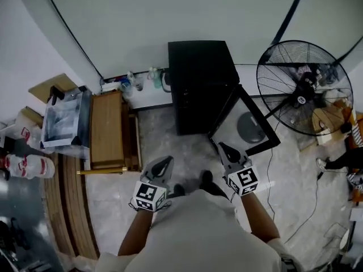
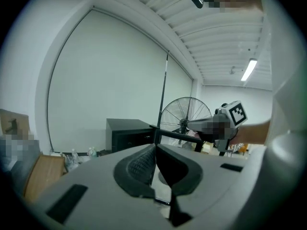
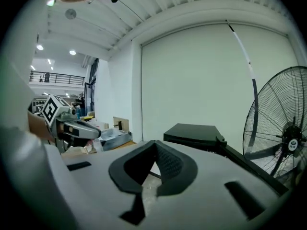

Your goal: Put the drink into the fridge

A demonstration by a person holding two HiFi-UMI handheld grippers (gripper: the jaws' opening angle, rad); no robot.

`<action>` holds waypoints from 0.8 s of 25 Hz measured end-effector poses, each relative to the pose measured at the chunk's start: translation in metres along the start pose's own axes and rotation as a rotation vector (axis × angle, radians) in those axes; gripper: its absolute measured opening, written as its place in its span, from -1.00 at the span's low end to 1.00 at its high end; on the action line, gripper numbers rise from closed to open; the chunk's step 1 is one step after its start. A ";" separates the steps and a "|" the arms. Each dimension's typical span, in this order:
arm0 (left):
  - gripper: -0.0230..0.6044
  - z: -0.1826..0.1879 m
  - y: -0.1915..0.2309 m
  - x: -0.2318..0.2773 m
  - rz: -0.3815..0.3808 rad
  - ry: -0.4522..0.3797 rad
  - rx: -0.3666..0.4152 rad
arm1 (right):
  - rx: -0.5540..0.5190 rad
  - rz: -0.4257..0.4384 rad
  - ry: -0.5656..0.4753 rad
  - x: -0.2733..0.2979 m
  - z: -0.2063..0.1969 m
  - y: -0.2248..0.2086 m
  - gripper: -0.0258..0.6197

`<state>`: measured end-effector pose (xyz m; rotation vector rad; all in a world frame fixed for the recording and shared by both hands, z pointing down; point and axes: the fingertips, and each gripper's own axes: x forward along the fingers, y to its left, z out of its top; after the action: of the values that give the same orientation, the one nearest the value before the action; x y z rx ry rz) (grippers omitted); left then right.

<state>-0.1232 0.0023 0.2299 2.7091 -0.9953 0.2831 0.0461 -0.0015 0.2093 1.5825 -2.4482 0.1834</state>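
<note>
One black fridge (image 1: 199, 86) is sitting at twelve o'clock (door open); left gripper (image 1: 165, 162) and right gripper (image 1: 224, 147) are pinching shut, empty.

My head camera looks steeply down on the black fridge (image 1: 201, 86); both gripper cameras face it, nearly level, from nearby.

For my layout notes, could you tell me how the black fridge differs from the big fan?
The fridge is a solid black box; the fan is a round, open wire cage. The fridge sits against the wall, its door swung open; the fan stands to its right in the head view, beyond that door. Both are dark and stand on the floor.
</note>
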 end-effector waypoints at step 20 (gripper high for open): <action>-0.90 0.030 -0.022 0.031 0.040 -0.057 -0.012 | 0.014 0.040 -0.035 -0.030 0.015 -0.040 -0.93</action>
<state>-0.0828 -0.0089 0.2059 2.7026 -1.0644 0.2078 0.0921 0.0049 0.1867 1.5558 -2.5126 0.1812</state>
